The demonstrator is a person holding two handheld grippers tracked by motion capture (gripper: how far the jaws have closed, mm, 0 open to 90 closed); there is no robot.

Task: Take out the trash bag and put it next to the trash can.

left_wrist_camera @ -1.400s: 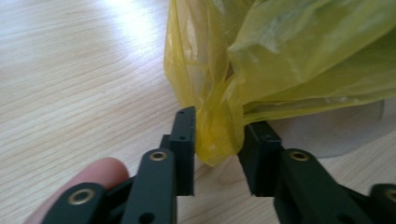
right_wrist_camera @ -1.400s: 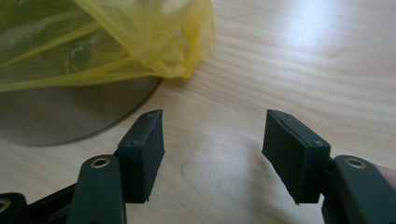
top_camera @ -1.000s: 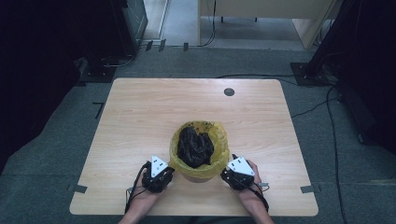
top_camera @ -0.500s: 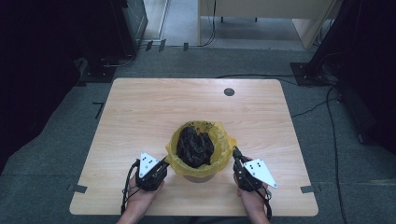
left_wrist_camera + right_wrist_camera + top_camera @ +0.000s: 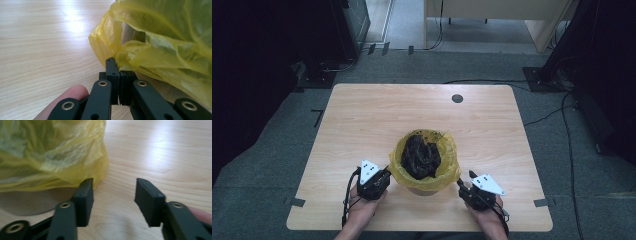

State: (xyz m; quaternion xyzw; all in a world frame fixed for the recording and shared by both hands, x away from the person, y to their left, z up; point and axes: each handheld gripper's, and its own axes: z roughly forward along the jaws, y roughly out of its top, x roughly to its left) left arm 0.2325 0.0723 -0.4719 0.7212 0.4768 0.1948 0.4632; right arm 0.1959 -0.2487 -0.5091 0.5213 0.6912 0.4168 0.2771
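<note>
Now 1 gripper pinches the yellow bag

The left hand-held gripper (image 5: 117, 75) has its jaws pressed together on a fold of the yellow bag (image 5: 424, 165). The bag lines a small bin (image 5: 27, 203) near the front of the wooden surface (image 5: 362, 115). The right hand-held gripper (image 5: 113, 195) sits just beside the bag, jaws apart.

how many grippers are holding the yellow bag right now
1. The left gripper is shut on the bag's edge at its left side. The right gripper is open beside the bag's right side, holding nothing.
</note>
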